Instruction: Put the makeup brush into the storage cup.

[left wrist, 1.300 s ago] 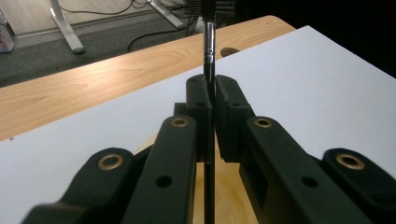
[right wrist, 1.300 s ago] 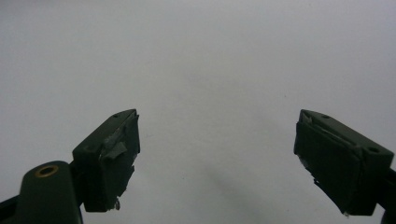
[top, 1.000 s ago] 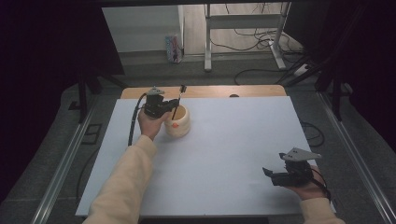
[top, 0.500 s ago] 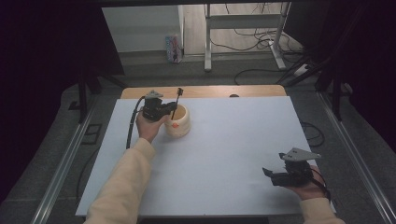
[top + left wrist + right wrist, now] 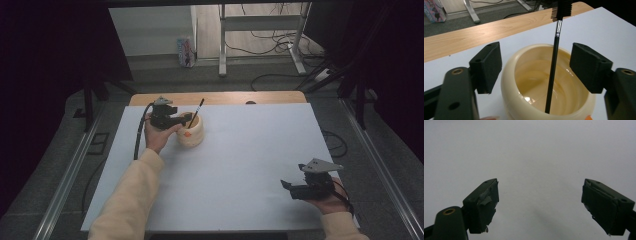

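Observation:
A cream round cup (image 5: 192, 135) stands on the white tabletop (image 5: 250, 150) at the far left. A thin black brush (image 5: 196, 114) leans in it, bristle end up. My left gripper (image 5: 187, 120) hovers at the cup's left rim. In the left gripper view its jaws (image 5: 535, 53) have just been opening. They stand wide on either side of the brush (image 5: 554, 62), with neither pad touching it, above the cup (image 5: 510, 82). My right gripper (image 5: 286, 187) rests near the front right, open (image 5: 540, 192) over bare white surface.
A strip of wooden table edge (image 5: 225, 97) runs behind the white top. Beyond it lie the floor with cables (image 5: 280, 77), white desk legs (image 5: 222, 45) and a small colourful box (image 5: 185, 51). Metal rails (image 5: 70, 170) flank the table.
The left gripper's jaws have opened off the brush, which now stands loose in the cup. Neither hand has shifted.

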Demonstrator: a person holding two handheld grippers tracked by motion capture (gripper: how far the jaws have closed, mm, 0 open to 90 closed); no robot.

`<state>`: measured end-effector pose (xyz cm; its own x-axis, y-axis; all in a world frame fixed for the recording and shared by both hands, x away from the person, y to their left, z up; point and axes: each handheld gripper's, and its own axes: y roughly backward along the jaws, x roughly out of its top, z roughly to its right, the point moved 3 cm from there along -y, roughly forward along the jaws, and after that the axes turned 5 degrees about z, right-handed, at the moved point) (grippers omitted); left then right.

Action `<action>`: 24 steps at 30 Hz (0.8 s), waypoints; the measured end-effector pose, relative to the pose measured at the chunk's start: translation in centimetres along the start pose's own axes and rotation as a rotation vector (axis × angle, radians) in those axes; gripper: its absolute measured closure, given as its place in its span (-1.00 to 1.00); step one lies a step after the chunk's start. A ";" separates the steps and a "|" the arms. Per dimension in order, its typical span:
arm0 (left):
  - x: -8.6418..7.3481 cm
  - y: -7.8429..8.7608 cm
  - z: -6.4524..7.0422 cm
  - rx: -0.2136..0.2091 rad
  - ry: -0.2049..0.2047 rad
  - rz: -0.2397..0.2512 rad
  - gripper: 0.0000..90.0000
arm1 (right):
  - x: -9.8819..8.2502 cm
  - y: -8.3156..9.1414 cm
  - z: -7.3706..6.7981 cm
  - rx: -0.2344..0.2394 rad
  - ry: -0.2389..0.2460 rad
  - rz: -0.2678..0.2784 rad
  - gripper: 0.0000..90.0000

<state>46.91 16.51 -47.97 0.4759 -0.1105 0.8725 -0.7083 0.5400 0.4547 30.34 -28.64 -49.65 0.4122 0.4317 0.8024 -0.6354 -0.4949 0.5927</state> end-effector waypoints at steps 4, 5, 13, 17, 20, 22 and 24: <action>0.3 0.4 0.3 -0.007 -0.008 0.009 -0.48 | 0.0 0.0 0.0 0.001 0.002 -0.001 -0.68; 0.3 0.5 0.3 -0.006 -0.012 0.012 -0.48 | 0.0 0.0 0.0 0.001 0.002 -0.001 -0.68; 0.3 1.5 0.4 -0.019 -0.027 -0.008 -0.57 | 0.0 0.0 0.0 0.001 0.002 -0.002 -0.68; 0.3 2.3 0.3 -0.022 -0.027 -0.005 -0.59 | 0.0 0.0 0.0 0.002 0.000 0.001 -0.68; 0.3 3.0 0.3 -0.026 -0.028 -0.004 -0.60 | 0.0 0.0 0.0 0.000 0.000 0.001 -0.68; 0.2 3.5 0.4 -0.034 -0.032 -0.008 -0.61 | 0.0 -0.1 0.1 0.000 -0.002 0.004 -0.68; 0.0 4.0 0.5 -0.041 -0.034 -0.016 -0.62 | 0.0 -0.1 0.2 0.002 -0.002 0.004 -0.68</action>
<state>43.82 18.22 -46.02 0.4682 -0.1473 0.8712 -0.6787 0.5714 0.4614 30.49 -28.71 -49.66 0.4109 0.4278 0.8051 -0.6362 -0.4980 0.5893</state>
